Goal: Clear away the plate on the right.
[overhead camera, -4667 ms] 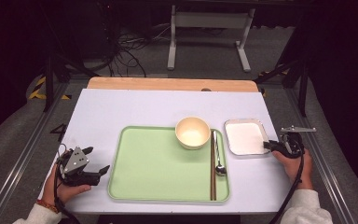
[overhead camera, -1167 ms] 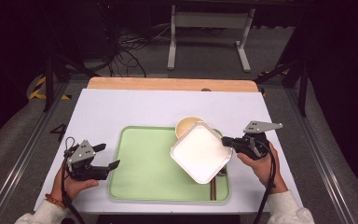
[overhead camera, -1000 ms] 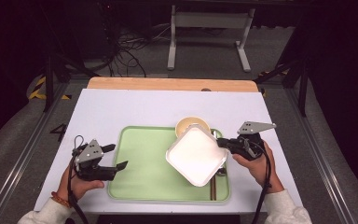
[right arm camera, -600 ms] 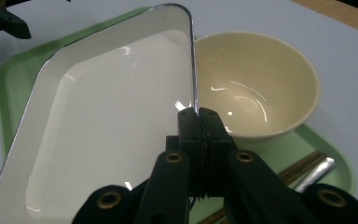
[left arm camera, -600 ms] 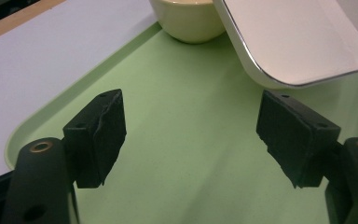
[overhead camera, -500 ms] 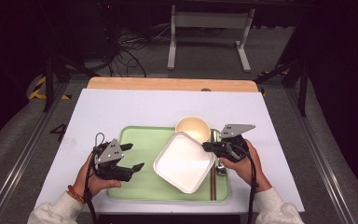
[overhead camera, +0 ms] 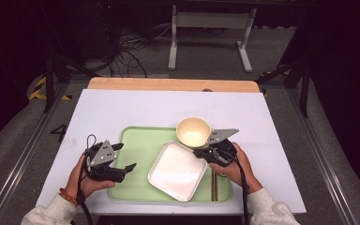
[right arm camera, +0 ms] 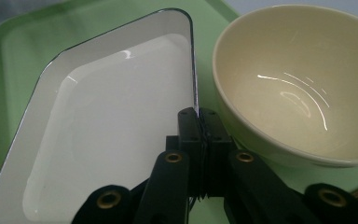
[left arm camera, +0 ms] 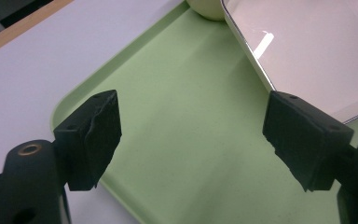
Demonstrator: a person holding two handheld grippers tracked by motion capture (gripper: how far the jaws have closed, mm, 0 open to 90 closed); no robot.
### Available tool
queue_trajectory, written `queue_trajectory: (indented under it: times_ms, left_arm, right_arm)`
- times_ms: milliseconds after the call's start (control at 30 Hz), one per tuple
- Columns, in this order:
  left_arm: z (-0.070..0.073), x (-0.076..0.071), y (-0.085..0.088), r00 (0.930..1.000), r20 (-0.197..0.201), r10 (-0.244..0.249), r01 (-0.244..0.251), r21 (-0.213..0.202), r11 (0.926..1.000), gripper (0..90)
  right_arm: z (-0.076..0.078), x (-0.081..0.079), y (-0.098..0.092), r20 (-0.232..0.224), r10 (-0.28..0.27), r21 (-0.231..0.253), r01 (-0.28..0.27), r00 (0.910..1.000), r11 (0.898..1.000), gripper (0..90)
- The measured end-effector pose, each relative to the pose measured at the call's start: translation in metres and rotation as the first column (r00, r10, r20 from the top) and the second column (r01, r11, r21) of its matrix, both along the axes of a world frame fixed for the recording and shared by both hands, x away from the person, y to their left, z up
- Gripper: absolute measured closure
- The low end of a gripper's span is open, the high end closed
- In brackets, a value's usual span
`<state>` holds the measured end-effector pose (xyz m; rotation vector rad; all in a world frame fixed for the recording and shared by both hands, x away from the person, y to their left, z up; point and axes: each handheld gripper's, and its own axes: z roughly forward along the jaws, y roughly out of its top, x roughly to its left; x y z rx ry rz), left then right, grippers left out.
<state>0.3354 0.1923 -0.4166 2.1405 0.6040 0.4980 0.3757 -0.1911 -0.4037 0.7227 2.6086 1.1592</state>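
White square dish (overhead camera: pixel 177 170) sits over the green tray (overhead camera: pixel 136 154) on the desk (overhead camera: pixel 122 108), gripped at its rim by the right claw (overhead camera: pixel 200 152), whose jaws are clenched tight on the thin edge beside the cream bowl (overhead camera: pixel 193 131). In the right gripper view the rim (right arm camera: pixel 195 93) runs straight into the pinched jaws. The left claw (overhead camera: pixel 124 158) is spread wide, its jaws having just been opening, nothing between them; the dish lies just beyond it, apart
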Motion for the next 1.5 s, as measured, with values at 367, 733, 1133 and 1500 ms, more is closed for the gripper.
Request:
queue_trajectory:
  times_ms: [367,733,1133,1500]
  left_arm:
    - [-0.011,-0.001,0.021,0.9980,-0.019,0.060,-0.060,0.015,0.9981,20.2]
    - [-0.019,-0.004,0.019,0.9979,-0.031,0.057,-0.056,0.038,0.9977,20.2]
    - [-0.030,-0.015,0.043,0.9921,-0.043,0.118,-0.117,0.023,0.9928,20.6]
    - [-0.029,-0.014,0.043,0.9928,-0.039,0.113,-0.112,0.014,0.9936,20.0]
  right_arm:
    - [-0.019,0.006,0.005,-0.018,-0.022,-0.036,0.022,0.9996,0.999,87.1]
    - [-0.029,0.003,0.007,0.004,-0.039,-0.077,0.039,0.9992,0.996,81.9]
    - [-0.022,-0.035,-0.003,0.025,0.007,-0.037,-0.006,0.9997,0.999,90.0]
    - [-0.036,-0.051,0.012,-0.024,0.107,-0.151,-0.109,0.9940,0.983,90.0]
